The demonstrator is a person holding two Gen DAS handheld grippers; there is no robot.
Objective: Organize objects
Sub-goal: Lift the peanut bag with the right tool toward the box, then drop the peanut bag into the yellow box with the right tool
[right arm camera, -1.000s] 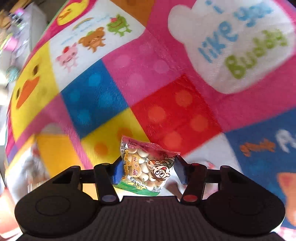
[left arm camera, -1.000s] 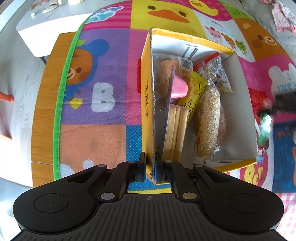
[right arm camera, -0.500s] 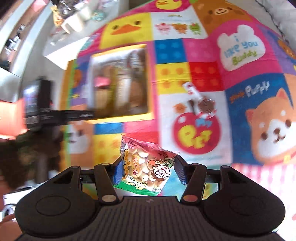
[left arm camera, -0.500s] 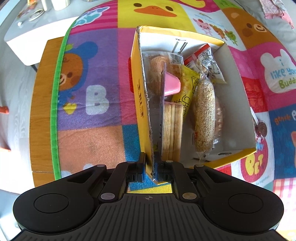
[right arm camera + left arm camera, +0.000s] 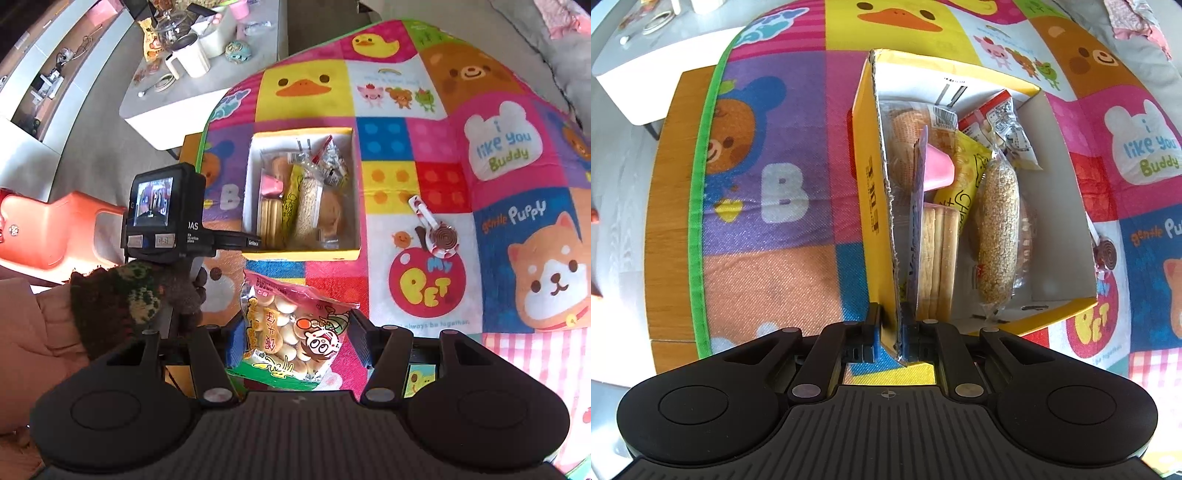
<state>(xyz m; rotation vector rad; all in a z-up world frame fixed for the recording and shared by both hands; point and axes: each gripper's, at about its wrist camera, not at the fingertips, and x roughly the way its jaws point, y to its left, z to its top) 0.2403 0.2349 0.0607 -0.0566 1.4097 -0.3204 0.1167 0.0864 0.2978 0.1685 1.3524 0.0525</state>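
While the left gripper (image 5: pixel 891 326) pinches the torn corrugated wall of the yellow cardboard box (image 5: pixel 873 206), jaws nearly closed on it, the right gripper (image 5: pixel 295 343) clamps a glossy plastic biscuit packet (image 5: pixel 291 328) upright, pink top edge pointing away, above the mat's near edge. Inside the white-lined box lie a sesame-crusted roll (image 5: pixel 997 236) and pale wafer sticks (image 5: pixel 936 262), long axes running toward the mat's far edge. A spiral lollipop (image 5: pixel 441 236) rests on the woven play mat (image 5: pixel 436 147), right of the box.
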